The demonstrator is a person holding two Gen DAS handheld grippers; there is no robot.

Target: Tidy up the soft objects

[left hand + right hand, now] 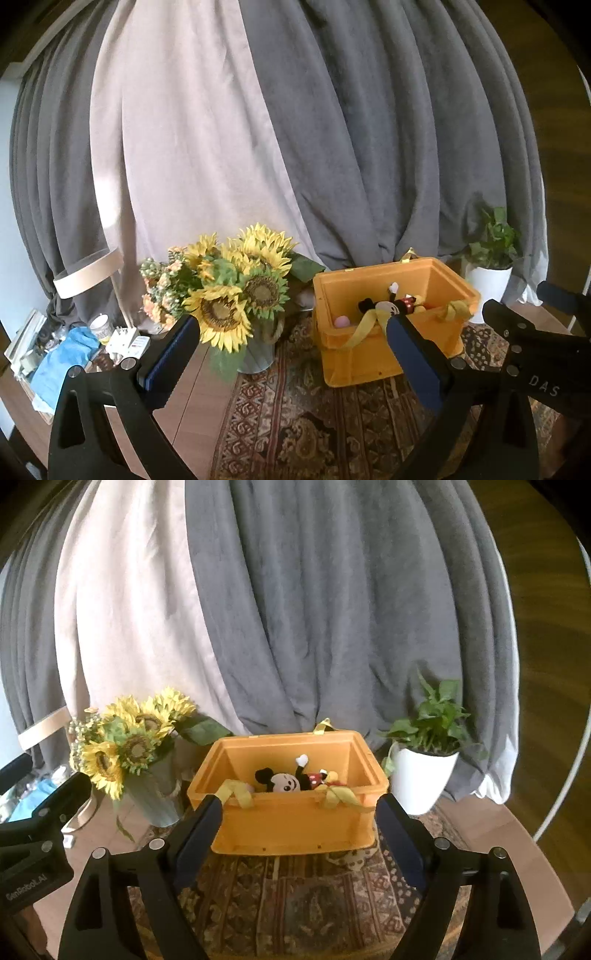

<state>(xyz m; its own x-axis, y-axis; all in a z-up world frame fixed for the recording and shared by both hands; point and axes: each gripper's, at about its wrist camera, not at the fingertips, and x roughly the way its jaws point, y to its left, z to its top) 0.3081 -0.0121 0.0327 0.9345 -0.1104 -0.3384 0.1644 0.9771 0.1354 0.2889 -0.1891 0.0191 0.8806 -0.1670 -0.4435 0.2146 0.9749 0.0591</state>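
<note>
An orange plastic bin [295, 823] stands on a patterned rug; it also shows in the left wrist view [373, 358]. A Mickey Mouse plush [291, 781] lies inside it, also seen in the left wrist view [391, 304], beside a pink soft thing [341, 322]. Yellow straps [236, 794] hang over the bin's front rim. My right gripper [299, 812] is open and empty, just in front of the bin. My left gripper [291, 332] is open and empty, to the bin's left, near the sunflowers.
A vase of sunflowers [236, 295] stands left of the bin. A white potted plant [424, 771] stands right of it. Grey and beige curtains [295, 609] hang behind. Clutter with a blue cloth [62, 358] lies at far left. The rug [295, 904] covers the near floor.
</note>
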